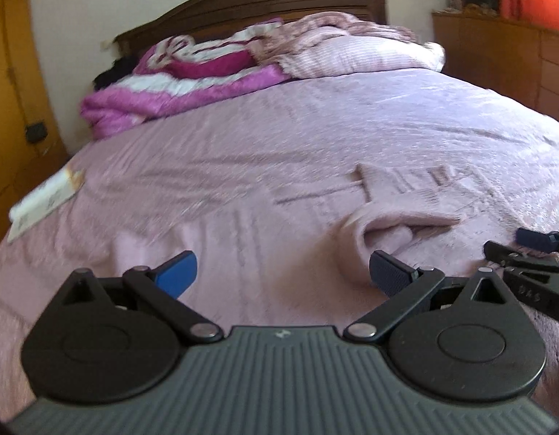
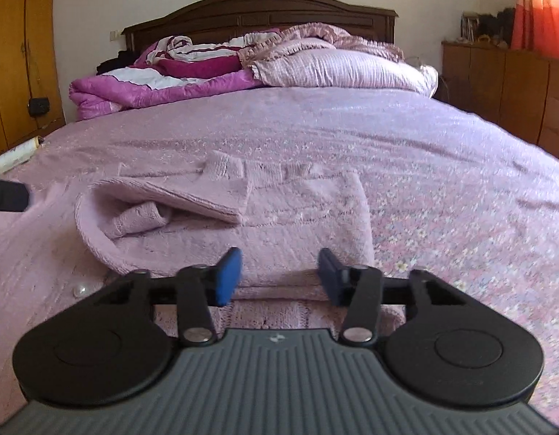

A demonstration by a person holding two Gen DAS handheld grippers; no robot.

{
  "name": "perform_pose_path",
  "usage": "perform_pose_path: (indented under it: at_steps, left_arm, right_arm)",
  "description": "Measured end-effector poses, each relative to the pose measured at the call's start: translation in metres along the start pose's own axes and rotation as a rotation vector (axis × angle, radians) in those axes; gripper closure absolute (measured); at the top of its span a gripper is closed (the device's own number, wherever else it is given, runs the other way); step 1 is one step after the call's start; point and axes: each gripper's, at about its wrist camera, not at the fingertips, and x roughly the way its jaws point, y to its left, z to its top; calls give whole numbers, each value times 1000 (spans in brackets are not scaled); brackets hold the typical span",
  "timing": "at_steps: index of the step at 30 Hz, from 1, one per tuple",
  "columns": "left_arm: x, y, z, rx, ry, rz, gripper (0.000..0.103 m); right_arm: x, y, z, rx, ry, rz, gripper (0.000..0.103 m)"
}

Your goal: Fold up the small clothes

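Note:
A small pink knitted garment [image 2: 214, 214] lies partly folded on the pink bedspread [image 2: 442, 188], one flap laid over and a sleeve cuff tucked under it. In the left wrist view the garment [image 1: 395, 217] lies ahead and to the right. My left gripper [image 1: 283, 273] is wide open and empty, low over the bedspread [image 1: 206, 181], its right fingertip beside the garment's near edge. My right gripper [image 2: 279, 277] is open and empty, straddling the garment's near edge. Its fingers [image 1: 526, 257] show at the right of the left wrist view.
Folded magenta and white quilts [image 2: 163, 79] and a pink pillow [image 2: 344, 69] lie at the dark headboard [image 2: 261, 11]. A white box [image 1: 43, 203] lies at the bed's left edge. Wooden wardrobe [image 2: 18, 54] on the left, wooden dresser [image 2: 515, 87] on the right.

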Motion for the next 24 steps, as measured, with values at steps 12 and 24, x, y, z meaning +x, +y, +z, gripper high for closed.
perform_pose_path:
  at_steps: [12,24]
  left_arm:
    - [52,-70,11,257,-45,-66,3]
    - [87,-104,10,368,-60,-141,69]
  right_arm:
    - [20,-9,-12,103,14,38,52]
    - [24,-17,-16,139,10,59,52]
